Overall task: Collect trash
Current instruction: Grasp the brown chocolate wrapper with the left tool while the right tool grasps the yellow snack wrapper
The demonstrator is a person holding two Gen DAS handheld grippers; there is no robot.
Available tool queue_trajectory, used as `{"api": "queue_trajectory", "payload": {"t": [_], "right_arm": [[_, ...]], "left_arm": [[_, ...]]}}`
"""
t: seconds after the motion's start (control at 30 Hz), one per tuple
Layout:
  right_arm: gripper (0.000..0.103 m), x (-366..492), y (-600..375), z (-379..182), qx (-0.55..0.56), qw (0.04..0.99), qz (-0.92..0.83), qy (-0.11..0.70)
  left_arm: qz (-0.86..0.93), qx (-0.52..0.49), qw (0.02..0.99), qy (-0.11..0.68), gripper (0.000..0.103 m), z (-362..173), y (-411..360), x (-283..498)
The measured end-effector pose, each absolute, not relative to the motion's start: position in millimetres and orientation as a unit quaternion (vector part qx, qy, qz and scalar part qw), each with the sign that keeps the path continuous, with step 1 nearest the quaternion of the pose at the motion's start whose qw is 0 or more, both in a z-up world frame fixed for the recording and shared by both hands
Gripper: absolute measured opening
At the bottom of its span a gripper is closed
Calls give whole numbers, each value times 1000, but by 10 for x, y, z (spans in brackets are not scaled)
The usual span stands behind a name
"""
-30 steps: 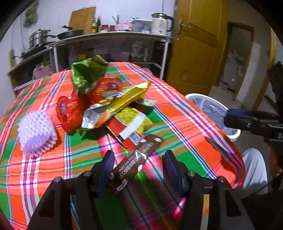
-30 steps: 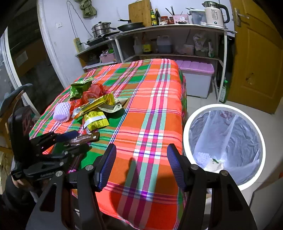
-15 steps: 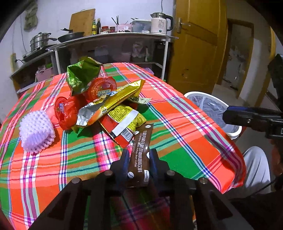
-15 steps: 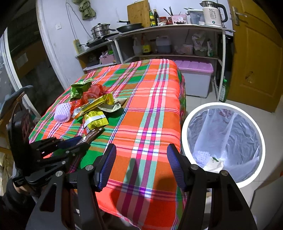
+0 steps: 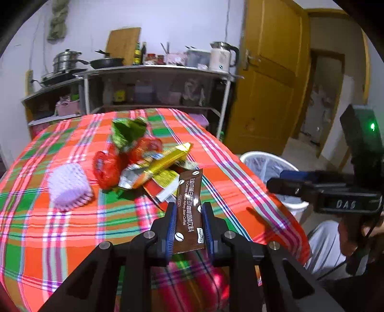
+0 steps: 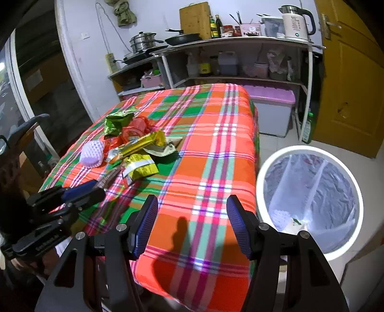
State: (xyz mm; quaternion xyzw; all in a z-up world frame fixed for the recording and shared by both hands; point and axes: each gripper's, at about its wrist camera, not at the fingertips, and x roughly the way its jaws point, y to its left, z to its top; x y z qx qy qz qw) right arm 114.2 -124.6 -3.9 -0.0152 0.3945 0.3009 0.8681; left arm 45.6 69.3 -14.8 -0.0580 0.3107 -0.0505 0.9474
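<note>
Brown foil coffee sachet [image 5: 189, 211] stands lengthwise between my left gripper [image 5: 188, 226] jaws, pinched above the plaid worktop [image 5: 72, 228]; white lined trash bin [image 6: 309, 199] lies to the right, nearer my right gripper [image 6: 192, 224], whose jaws gape empty.

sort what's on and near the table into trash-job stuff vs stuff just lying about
Job: brown coffee sachet in the left gripper, wrapper pile, purple foam net, lined white bin.

Lying about: kettle, pots, cutting board, purple-lidded box.
</note>
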Motion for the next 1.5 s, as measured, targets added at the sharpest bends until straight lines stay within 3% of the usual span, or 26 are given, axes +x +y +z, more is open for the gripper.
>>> {"api": "queue_trajectory", "payload": {"t": [0.17,0.27,0.63,1.27,1.37,1.5], "right_arm": [[60,1183,-1043,-28,-18,862,318,395],[49,1217,-902,-27,-17,856,330,397],[41,1507,-397,-142,18,817,376,437],[39,2004,5,-282,77,790,378,477],[21,2015,10,-264,75,797,371,472],[11,1995,-4,-219,69,805,367,460]], "left_arm": [[-20,-81,949,303,22,-109,926,416],[-3,-93,949,302,22,-125,1080,388],[17,-111,950,291,22,-140,1330,282],[26,-127,950,283,22,-193,1565,331],[25,-127,950,283,22,-205,1566,341],[23,-127,950,283,22,-201,1556,347]]}}
